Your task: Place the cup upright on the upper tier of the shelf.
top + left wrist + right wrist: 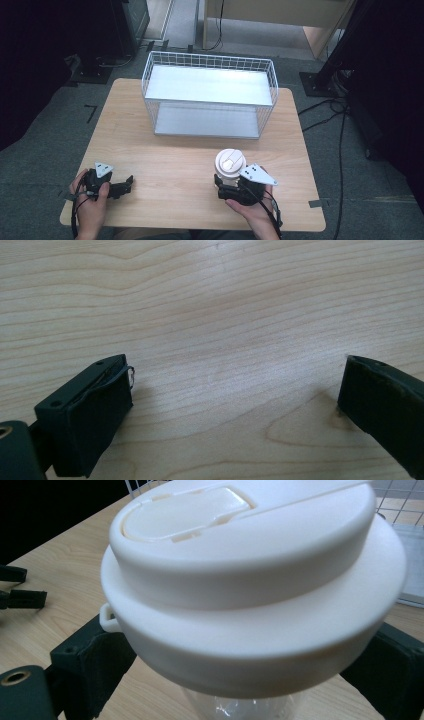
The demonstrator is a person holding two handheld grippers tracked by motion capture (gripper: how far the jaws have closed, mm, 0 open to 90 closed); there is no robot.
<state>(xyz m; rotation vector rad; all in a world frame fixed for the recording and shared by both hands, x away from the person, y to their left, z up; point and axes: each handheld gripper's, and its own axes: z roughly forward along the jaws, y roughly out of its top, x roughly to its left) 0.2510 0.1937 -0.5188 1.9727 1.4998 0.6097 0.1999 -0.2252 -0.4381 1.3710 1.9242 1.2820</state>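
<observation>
The right gripper [226, 181] has its 2 fingers clamped on the lidded clear cup [229, 165], grasped but not yet placed, while the left gripper [126, 184] rests spread and empty on the counter [175, 150].

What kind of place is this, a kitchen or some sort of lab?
Likely a lab or recording workspace, not a kitchen: a bare wooden table on grey carpet, black equipment stands with loose cables around it, and a white wire rack.

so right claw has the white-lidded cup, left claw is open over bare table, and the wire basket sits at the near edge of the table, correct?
One thing is off: the wire basket sits at the far edge of the table, not the near one, as the high view shows. The rest holds: the right claw grips the white-lidded cup, and the left claw is open over bare wood.
</observation>
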